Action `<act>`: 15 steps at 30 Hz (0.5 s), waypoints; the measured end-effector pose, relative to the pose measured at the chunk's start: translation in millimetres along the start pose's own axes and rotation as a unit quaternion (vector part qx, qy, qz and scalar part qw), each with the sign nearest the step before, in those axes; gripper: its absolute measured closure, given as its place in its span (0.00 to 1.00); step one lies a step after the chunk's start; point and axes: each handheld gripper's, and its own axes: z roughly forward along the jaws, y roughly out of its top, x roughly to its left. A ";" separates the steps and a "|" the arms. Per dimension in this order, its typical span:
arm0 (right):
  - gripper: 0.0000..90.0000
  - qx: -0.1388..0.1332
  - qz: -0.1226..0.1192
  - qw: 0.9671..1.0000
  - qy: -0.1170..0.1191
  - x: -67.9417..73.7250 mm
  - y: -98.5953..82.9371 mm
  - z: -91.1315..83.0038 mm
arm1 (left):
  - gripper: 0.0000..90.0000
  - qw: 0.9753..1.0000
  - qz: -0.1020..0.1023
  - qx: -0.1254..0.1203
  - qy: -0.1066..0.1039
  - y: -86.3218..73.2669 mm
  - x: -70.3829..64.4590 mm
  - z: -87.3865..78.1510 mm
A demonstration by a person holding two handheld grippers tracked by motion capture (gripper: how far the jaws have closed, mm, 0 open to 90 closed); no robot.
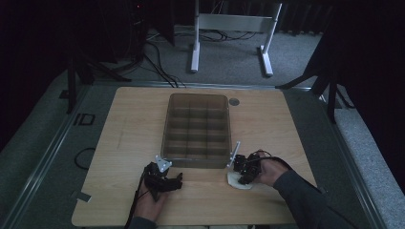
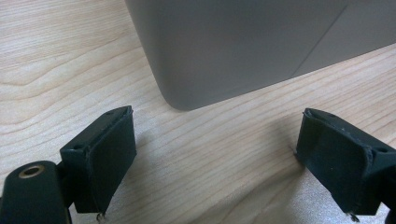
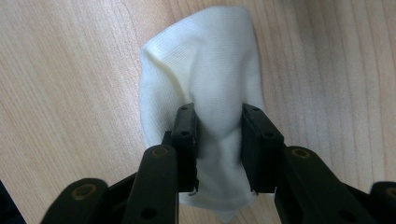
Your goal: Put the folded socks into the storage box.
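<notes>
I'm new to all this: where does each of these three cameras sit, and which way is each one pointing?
High view: fixed above the person's side, looking forward and down on the table and divided box; both forearms, left gripper and right gripper show.
Left gripper view: rides on the left gripper, looking along its open jaws at the box's corner.
Right gripper view: rides on the right gripper, looking down at the white cloth pinched between its jaws.
Shared: the cloth appears in the high and right gripper views.
</notes>
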 end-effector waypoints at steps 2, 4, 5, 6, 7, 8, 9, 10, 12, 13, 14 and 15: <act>0.77 -0.001 0.000 1.000 0.002 -0.8 -0.2 -0.1 | 0.13 1.000 0.000 0.000 0.000 0.0 0.0 0.0; 0.77 0.001 0.002 1.000 0.009 -2.4 0.3 -0.2 | 0.13 1.000 0.000 0.000 0.000 0.0 0.0 0.0; 0.77 0.001 0.001 1.000 0.009 -2.7 0.4 -0.2 | 0.13 1.000 0.000 0.000 0.000 0.0 0.0 0.0; 0.77 0.001 0.001 1.000 0.009 -2.7 0.4 -0.2 | 0.13 1.000 0.000 0.000 0.000 0.0 0.0 0.0; 0.77 0.003 0.000 1.000 0.010 -3.0 0.9 -0.3 | 0.13 1.000 0.000 0.000 0.000 0.0 0.0 0.0; 0.77 0.005 -0.001 1.000 0.010 -2.9 1.3 -0.5 | 0.13 1.000 0.000 0.000 0.000 0.0 0.0 0.0; 0.77 0.005 -0.001 1.000 0.010 -2.9 1.3 -0.5 | 0.13 1.000 0.000 0.000 0.000 0.0 0.0 0.0; 0.77 0.005 -0.003 1.000 0.012 -3.3 1.5 -1.0 | 0.13 1.000 0.000 0.000 0.000 0.0 0.0 0.0; 0.77 0.003 -0.002 1.000 0.019 -5.6 0.9 -2.0 | 0.13 1.000 0.000 0.000 0.000 0.1 0.0 0.0; 0.77 0.001 -0.002 1.000 0.022 -7.0 0.5 -2.4 | 0.13 1.000 0.000 0.000 0.000 0.1 0.1 0.0; 0.77 -0.002 -0.001 1.000 0.022 -8.1 0.1 -3.2 | 0.13 1.000 0.000 0.000 0.000 0.1 0.1 0.0; 0.77 -0.002 0.001 1.000 0.021 -8.8 -0.2 -4.0 | 0.13 1.000 0.000 0.000 0.000 0.1 0.0 0.0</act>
